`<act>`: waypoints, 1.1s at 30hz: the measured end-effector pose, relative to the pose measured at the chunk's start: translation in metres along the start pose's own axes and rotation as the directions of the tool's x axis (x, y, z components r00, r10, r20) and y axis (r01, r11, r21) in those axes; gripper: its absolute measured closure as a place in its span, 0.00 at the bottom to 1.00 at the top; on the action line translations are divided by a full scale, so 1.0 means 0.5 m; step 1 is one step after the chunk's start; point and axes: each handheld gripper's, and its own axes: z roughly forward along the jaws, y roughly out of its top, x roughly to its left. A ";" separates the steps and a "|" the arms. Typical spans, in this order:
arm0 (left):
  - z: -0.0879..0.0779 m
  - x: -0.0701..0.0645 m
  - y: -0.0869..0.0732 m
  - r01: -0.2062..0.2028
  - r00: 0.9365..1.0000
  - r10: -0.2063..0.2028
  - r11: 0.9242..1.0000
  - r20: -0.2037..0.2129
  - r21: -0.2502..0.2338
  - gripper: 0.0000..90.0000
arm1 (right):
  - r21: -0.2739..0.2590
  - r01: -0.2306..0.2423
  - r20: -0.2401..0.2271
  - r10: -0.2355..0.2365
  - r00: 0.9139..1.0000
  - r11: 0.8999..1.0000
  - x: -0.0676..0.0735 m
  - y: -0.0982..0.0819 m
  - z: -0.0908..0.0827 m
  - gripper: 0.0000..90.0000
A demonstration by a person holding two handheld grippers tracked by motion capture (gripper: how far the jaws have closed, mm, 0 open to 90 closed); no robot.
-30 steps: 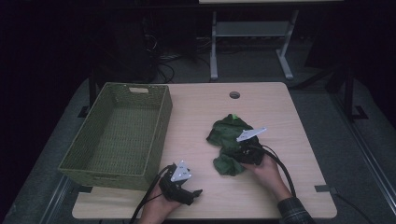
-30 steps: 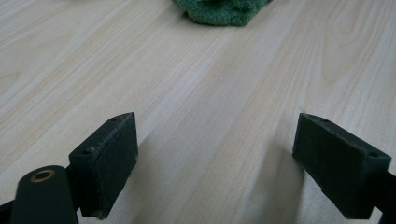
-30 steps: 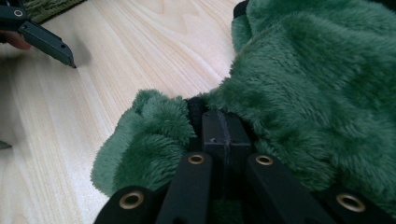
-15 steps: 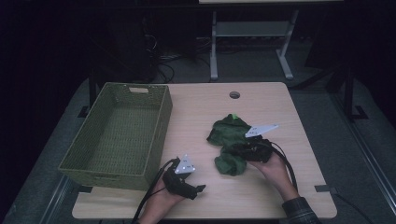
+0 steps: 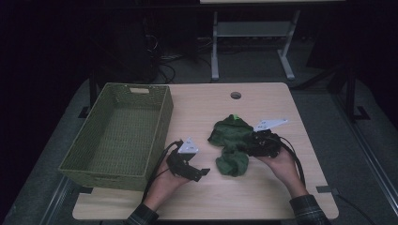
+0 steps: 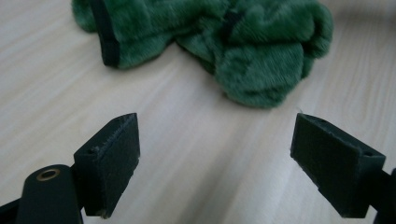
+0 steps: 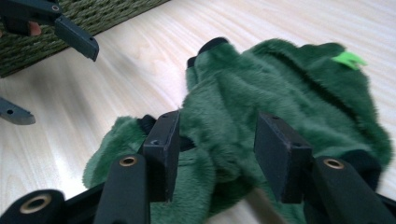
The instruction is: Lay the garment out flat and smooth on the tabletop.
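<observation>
the green plush garment (image 5: pixel 231 143) lies crumpled on the wooden surface (image 5: pixel 202 112), right of the wicker basket (image 5: pixel 119 133) — soft, light and floppy, it should sag and trail when lifted, so a thick fold or the dark trimmed edge looks the best place to grab. the right gripper (image 7: pixel 217 140) has just been opening; its fingers (image 7: pixel 163 149) stand apart with fleece bunched between them, not visibly pinching. the left gripper (image 6: pixel 215 163) hangs just short of the cloth, fingers (image 6: pixel 112 154) spread wide over bare wood
</observation>
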 end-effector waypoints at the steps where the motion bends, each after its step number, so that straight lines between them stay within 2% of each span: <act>1: 0.000 0.003 0.006 0.000 1.000 0.000 1.000 0.002 -0.009 0.18 | -0.001 -0.004 0.006 0.004 1.000 1.000 -0.007 0.004 -0.005 0.54; 2: 0.000 0.008 0.021 -0.010 1.000 0.010 1.000 0.003 -0.017 0.20 | -0.013 -0.001 0.012 0.001 1.000 1.000 -0.011 0.004 -0.007 0.54; 5: 0.002 0.013 0.035 -0.018 1.000 0.018 0.999 -0.003 -0.034 0.23 | -0.008 0.001 0.027 -0.001 1.000 1.000 -0.022 0.008 -0.012 0.53; 9: 0.008 0.024 0.066 -0.061 0.998 0.060 0.997 -0.021 -0.041 0.28 | -0.005 -0.004 0.044 0.004 0.999 1.000 -0.037 0.014 -0.017 0.53; 12: 0.014 0.032 0.081 -0.065 0.998 0.064 0.997 -0.019 -0.044 0.30 | -0.021 -0.012 0.054 0.013 0.998 1.000 -0.046 0.017 -0.022 0.53; 15: 0.018 0.037 0.089 -0.063 0.998 0.062 0.996 -0.022 -0.056 0.33 | -0.009 -0.011 0.069 0.011 0.998 1.000 -0.052 0.021 -0.025 0.53; 20: 0.033 0.061 0.111 -0.044 0.999 0.042 0.996 -0.027 -0.077 0.38 | -0.027 -0.020 0.090 0.022 0.996 0.999 -0.072 0.033 -0.032 0.54; 23: 0.043 0.074 0.122 -0.036 0.999 0.033 0.996 -0.030 -0.088 0.40 | -0.020 -0.024 0.103 0.026 0.994 1.000 -0.082 0.039 -0.031 0.54; 27: 0.052 0.089 0.134 -0.027 0.999 0.024 0.996 -0.035 -0.087 0.44 | -0.013 -0.035 0.111 0.036 0.993 0.999 -0.092 0.045 -0.029 0.54; 29: 0.061 0.104 0.145 -0.025 0.999 0.021 0.996 -0.047 -0.082 0.46 | -0.030 -0.047 0.116 0.050 0.992 0.998 -0.102 0.047 -0.025 0.54; 32: 0.070 0.115 0.152 -0.026 0.998 0.021 0.996 -0.057 -0.082 0.48 | -0.015 -0.051 0.122 0.052 0.991 0.999 -0.110 0.048 -0.018 0.54; 33: 0.078 0.126 0.158 -0.012 0.998 0.006 0.996 -0.062 -0.086 0.50 | -0.011 -0.059 0.127 0.060 0.990 0.998 -0.118 0.049 -0.011 0.54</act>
